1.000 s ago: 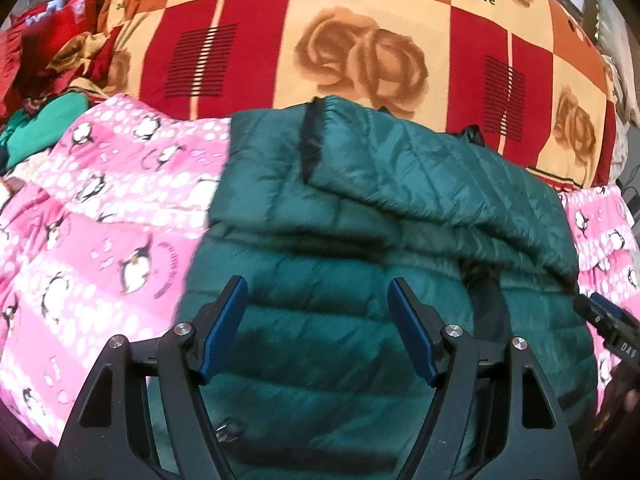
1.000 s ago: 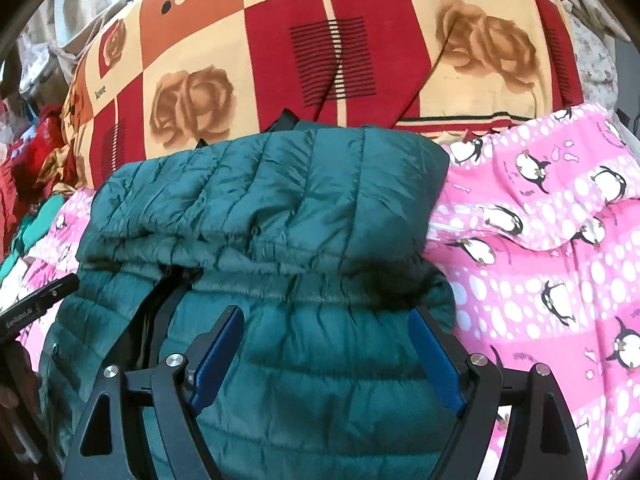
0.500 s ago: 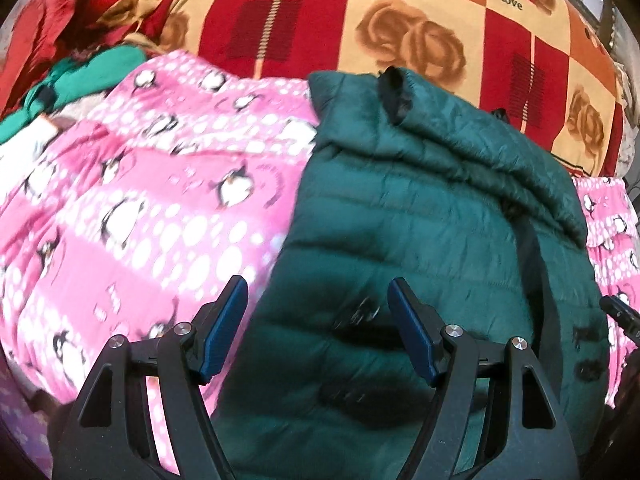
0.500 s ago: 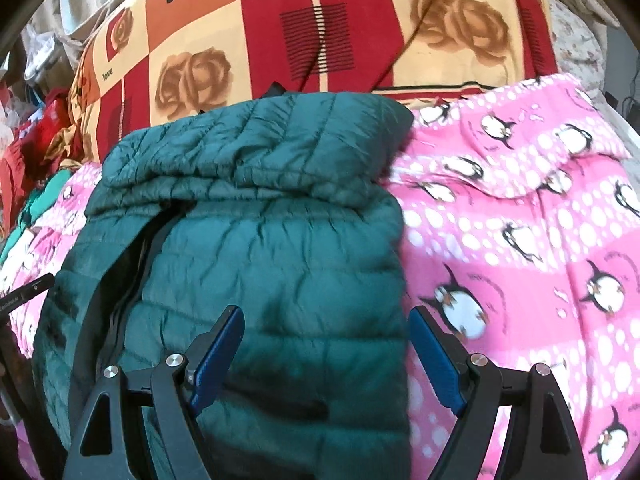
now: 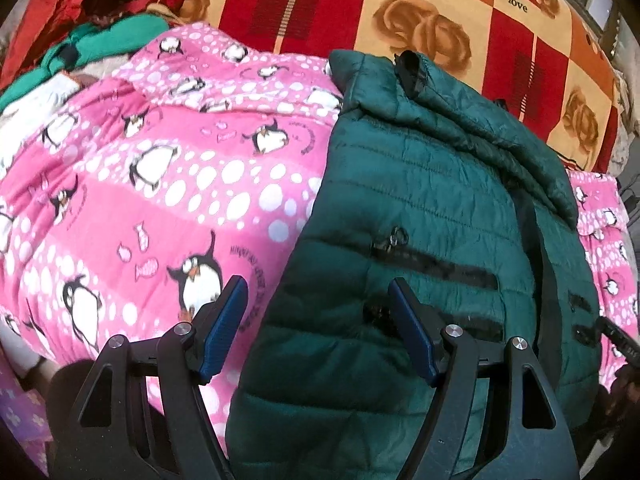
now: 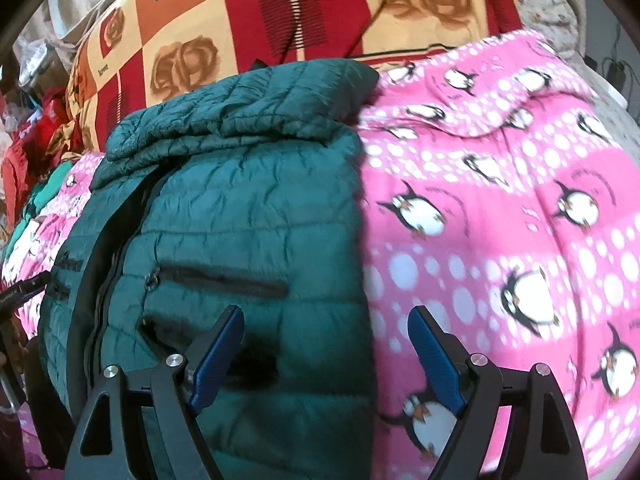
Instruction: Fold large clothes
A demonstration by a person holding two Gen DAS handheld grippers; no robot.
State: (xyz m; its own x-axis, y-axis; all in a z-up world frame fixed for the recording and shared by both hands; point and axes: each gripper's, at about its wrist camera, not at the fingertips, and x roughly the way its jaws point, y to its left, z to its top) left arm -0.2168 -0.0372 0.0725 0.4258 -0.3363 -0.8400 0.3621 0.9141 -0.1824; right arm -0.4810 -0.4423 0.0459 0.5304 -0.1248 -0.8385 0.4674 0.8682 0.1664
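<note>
A dark green quilted puffer jacket (image 5: 420, 208) lies front up on a pink penguin blanket (image 5: 160, 184), its sleeves folded across the top. It also shows in the right wrist view (image 6: 248, 208). My left gripper (image 5: 318, 320) is open and empty, hovering over the jacket's left edge near the hem. My right gripper (image 6: 326, 346) is open and empty, straddling the jacket's right edge near the hem. The other gripper's tip shows at the frame edge (image 5: 618, 338).
A red, orange and cream rose-patterned blanket (image 5: 400, 12) rises behind the jacket. A pile of red and green clothes (image 5: 80, 40) sits at the far left. The pink blanket (image 6: 500, 220) spreads on both sides of the jacket.
Both grippers have pulled back and outward from over the jacket's middle, the left to its left edge and the right to its right edge. Both stay open. The jacket has not moved.
</note>
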